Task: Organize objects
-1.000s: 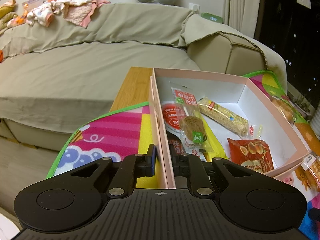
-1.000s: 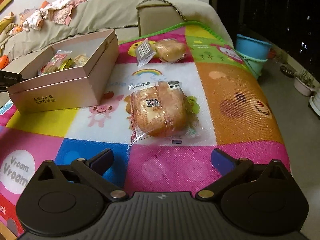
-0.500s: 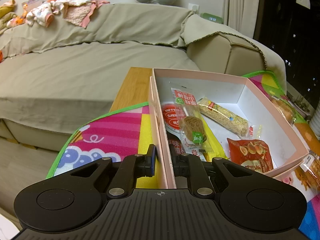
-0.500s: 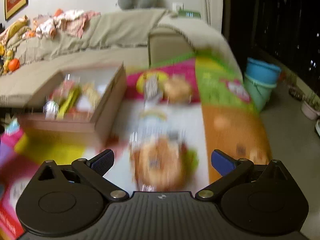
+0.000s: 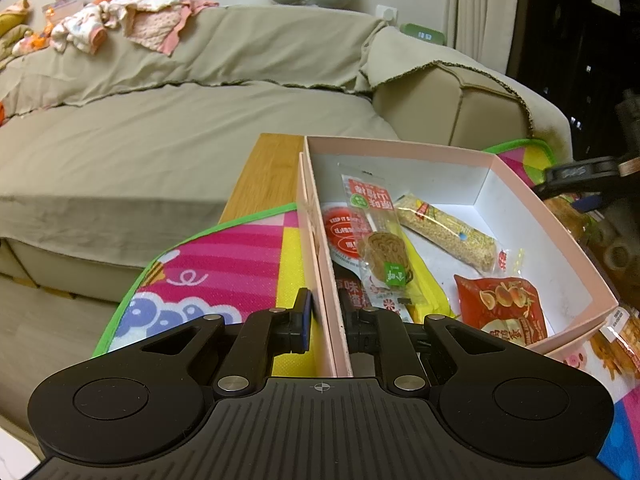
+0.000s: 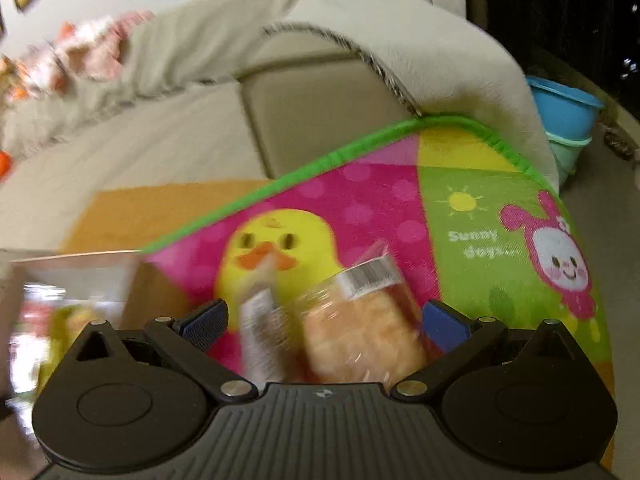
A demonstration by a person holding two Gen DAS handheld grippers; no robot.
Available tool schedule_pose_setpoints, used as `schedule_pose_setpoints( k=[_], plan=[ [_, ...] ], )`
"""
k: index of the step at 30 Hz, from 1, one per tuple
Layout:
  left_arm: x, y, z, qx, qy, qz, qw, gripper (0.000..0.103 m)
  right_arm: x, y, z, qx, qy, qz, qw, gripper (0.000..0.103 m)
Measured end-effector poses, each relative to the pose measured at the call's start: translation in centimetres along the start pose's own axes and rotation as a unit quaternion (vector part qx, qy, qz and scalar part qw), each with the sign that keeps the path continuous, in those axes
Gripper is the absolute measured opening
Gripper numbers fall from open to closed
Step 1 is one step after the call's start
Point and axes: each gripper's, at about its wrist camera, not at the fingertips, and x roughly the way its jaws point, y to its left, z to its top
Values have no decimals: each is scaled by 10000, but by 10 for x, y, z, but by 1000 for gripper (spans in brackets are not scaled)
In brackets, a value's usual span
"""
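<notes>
My left gripper is shut on the near left wall of a pink cardboard box. The box holds several snack packets, among them a red peanut packet and a long cereal bar. My right gripper is open, its blue pads on either side of a wrapped bread bun lying on the colourful play mat. The pads stand apart from the wrapper. This view is blurred. The box edge shows at the left.
A beige sofa with clothes on it stands behind the table. The wooden table top shows past the mat's green edge. Another wrapped bun lies to the right of the box. Blue and green tubs sit on the floor at the right.
My right gripper has moved forward from the near bun to the far bun by the duck picture, and now straddles it. The left gripper has kept its hold on the box wall.
</notes>
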Motion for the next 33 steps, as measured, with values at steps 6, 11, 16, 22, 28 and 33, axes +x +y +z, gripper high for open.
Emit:
schedule_pose_setpoints(
  k=[6,11,16,22,28,33],
  plan=[
    [1,-1,1,-1,8,19,10000,15,-23,-8,-23,-59,224,613,9979,69],
    [1,-1,0,-20,-13,14,10000,15,-65,-13,-69,-46,335,895,9954,63],
    [1,-1,0,-17,-11,15,10000,15,-110,-10,-117,-234,339,1059,9935,62],
    [1,-1,-1,-13,-10,18,10000,15,-157,6,-165,-939,98,659,9933,78],
    [1,-1,-1,-16,-13,13,10000,15,-188,10,-193,-1161,-119,315,9927,85],
    [1,-1,-1,-20,-12,-4,10000,15,-201,22,-216,-1218,102,558,9909,85]
  ],
)
